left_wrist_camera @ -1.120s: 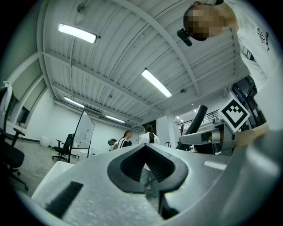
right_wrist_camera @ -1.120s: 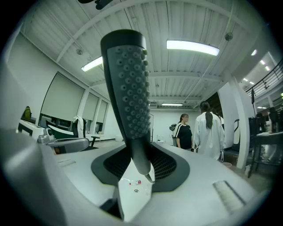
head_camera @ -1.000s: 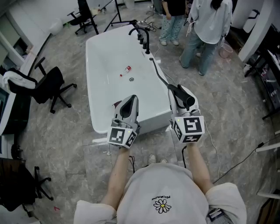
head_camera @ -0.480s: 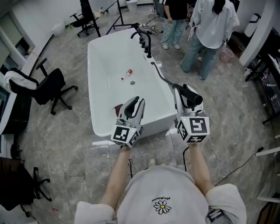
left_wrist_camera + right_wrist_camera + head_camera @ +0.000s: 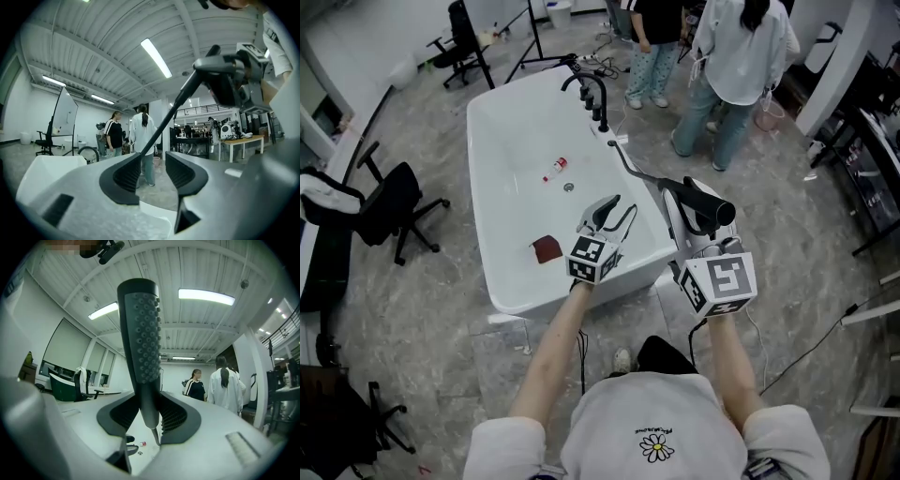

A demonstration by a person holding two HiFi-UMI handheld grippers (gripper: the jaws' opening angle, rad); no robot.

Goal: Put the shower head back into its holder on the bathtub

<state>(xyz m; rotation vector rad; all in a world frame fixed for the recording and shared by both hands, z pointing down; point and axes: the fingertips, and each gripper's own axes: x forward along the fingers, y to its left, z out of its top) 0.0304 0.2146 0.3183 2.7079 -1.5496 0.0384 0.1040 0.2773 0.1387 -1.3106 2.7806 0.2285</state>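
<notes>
Right claw [image 5: 149, 416]: jaws clamped on black shower head [image 5: 140, 333] at its narrow lower stem, nozzle face upright. In head view, shower head sits centre right of frame, beyond white bathtub [image 5: 511, 122] right rim, well apart from black faucet [image 5: 586, 89] at upper centre. Left claw [image 5: 153, 171]: jaws just been opening, now apart, nothing gripped; black hose [image 5: 164, 124] visible through gap, beyond pads. Small bottle [image 5: 553, 169] and dark red cloth [image 5: 546, 248] on tub floor.

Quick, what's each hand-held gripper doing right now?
Left hand-held gripper: open, jaws have just been opening, nothing between them; the hose runs beyond.
Right hand-held gripper: shut on the shower head, low on its handle.
</notes>
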